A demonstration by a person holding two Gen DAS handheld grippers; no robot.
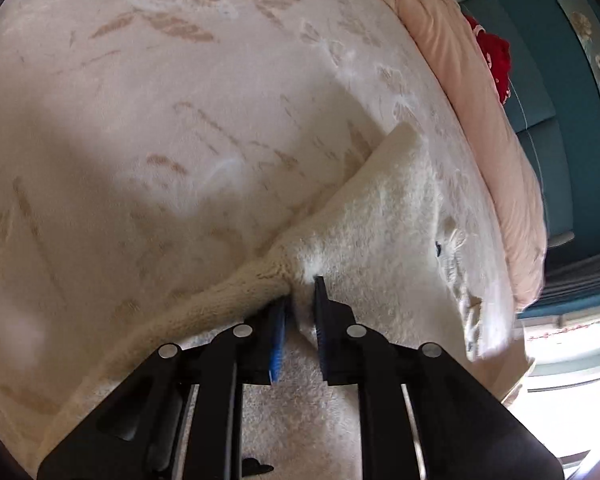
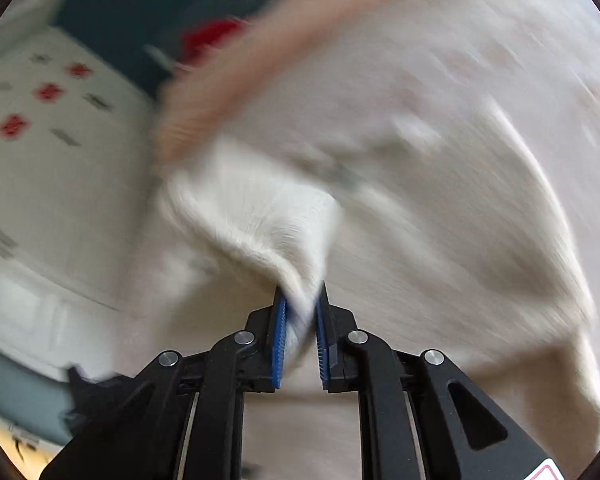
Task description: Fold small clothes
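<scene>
A fluffy cream garment (image 1: 388, 236) lies spread on a pale pink bedspread (image 1: 160, 120) with a floral pattern, which serves as the landmark here. The left gripper (image 1: 302, 312) has its fingers drawn narrow, pinching a bunched fold of the garment where a knitted edge runs off along the bedspread. The right gripper (image 2: 302, 312) is likewise clamped tight on a corner of the same garment (image 2: 260, 220), lifted off the bedspread (image 2: 440, 100) into a peaked flap; this view is heavily blurred. At the bedspread's far edge rests a peach pillow (image 1: 480, 120), with something red (image 1: 498, 60) just beyond it.
</scene>
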